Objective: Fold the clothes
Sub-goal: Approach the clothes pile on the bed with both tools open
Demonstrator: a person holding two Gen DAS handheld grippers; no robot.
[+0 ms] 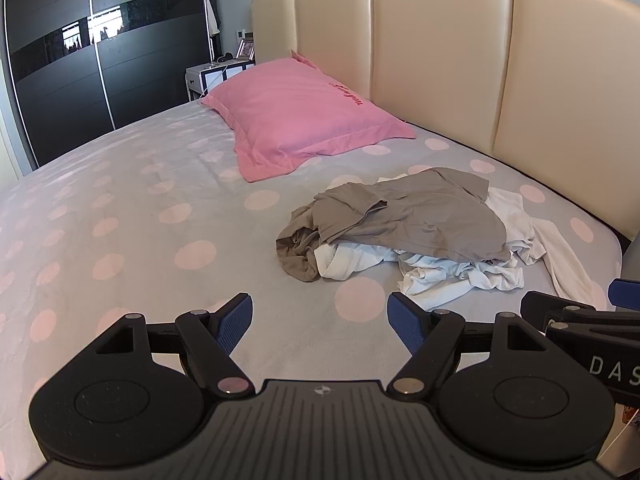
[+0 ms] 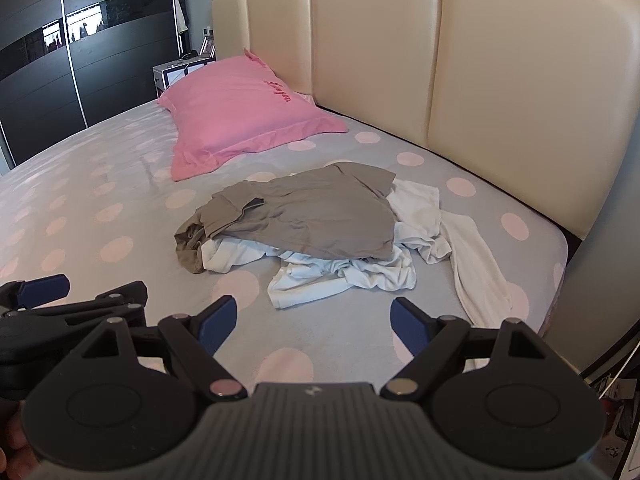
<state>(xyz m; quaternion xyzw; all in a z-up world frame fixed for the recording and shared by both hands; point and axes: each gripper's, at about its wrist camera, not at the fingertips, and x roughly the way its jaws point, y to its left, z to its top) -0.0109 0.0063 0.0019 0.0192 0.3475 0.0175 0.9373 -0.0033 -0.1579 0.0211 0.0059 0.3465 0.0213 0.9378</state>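
From the left wrist, the left gripper (image 1: 320, 326) is hovering with jaws spread wide and empty, the crumpled grey shirt (image 1: 404, 220) lying ahead and to its right on white clothes (image 1: 460, 276).

From the right wrist, the right gripper (image 2: 314, 326) is gaping wide too, the pile lying straight ahead on the dotted bed (image 2: 100, 216).

Crumpled taupe shirt (image 1: 404, 216) atop rumpled white garments (image 1: 460, 276), perhaps two; unfolded on bed.

Soft daylight, sharp, fisheye-bowed edges
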